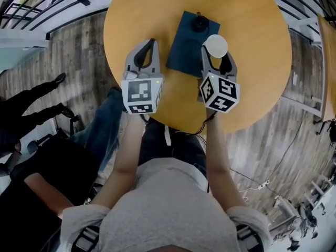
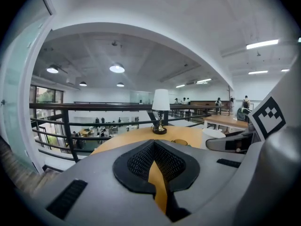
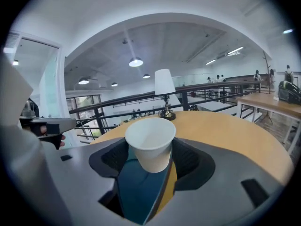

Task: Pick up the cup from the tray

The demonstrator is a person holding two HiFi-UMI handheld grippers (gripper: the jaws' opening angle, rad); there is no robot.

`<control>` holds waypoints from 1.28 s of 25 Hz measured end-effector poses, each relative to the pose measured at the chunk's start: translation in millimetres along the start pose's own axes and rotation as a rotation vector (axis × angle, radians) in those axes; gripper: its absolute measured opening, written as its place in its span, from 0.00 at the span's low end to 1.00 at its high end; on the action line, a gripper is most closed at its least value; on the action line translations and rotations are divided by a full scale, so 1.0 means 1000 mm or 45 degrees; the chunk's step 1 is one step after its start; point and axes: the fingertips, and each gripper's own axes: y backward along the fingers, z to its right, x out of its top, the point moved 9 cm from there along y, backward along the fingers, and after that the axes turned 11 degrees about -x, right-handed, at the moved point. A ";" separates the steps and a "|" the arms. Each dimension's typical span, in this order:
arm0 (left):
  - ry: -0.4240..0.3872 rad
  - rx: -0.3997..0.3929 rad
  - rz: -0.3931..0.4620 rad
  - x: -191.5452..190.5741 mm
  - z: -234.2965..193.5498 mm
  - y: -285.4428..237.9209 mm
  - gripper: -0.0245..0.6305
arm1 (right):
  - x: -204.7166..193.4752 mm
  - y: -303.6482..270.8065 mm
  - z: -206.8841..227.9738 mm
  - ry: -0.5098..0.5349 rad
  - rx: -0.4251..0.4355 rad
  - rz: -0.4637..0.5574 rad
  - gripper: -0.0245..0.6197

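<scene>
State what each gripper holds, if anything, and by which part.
The right gripper holds the cup by its side wall, a jaw on each side below the rim. The left gripper holds nothing; its jaws are together.

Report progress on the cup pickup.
Done: the right gripper is closed on the white cup. In hand: the cup's base appears to sit just above the dark blue tray, though contact can't be ruled out. Remaining: carry it clear of the tray. The left gripper is shut and empty, over the table.
</scene>
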 end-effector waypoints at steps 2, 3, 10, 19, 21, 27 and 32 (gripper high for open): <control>0.003 -0.004 0.011 0.002 0.001 0.001 0.05 | 0.004 0.006 0.019 -0.018 -0.059 0.017 0.47; 0.003 -0.006 0.016 0.003 0.002 0.001 0.05 | 0.004 0.009 0.030 -0.022 -0.089 0.025 0.47; 0.002 -0.013 0.029 0.008 0.009 -0.006 0.05 | -0.019 0.010 0.089 -0.028 -0.263 -0.011 0.47; -0.024 -0.024 0.009 0.005 0.012 -0.013 0.05 | -0.066 -0.010 0.093 -0.015 -0.259 -0.142 0.47; -0.025 -0.025 0.006 0.005 0.012 -0.015 0.05 | -0.070 -0.014 0.093 -0.018 -0.254 -0.152 0.47; -0.031 -0.025 0.000 0.000 0.013 -0.021 0.05 | -0.083 -0.022 0.095 -0.056 -0.247 -0.185 0.47; -0.029 -0.025 -0.004 0.000 0.012 -0.019 0.05 | -0.088 -0.022 0.093 -0.042 -0.237 -0.200 0.47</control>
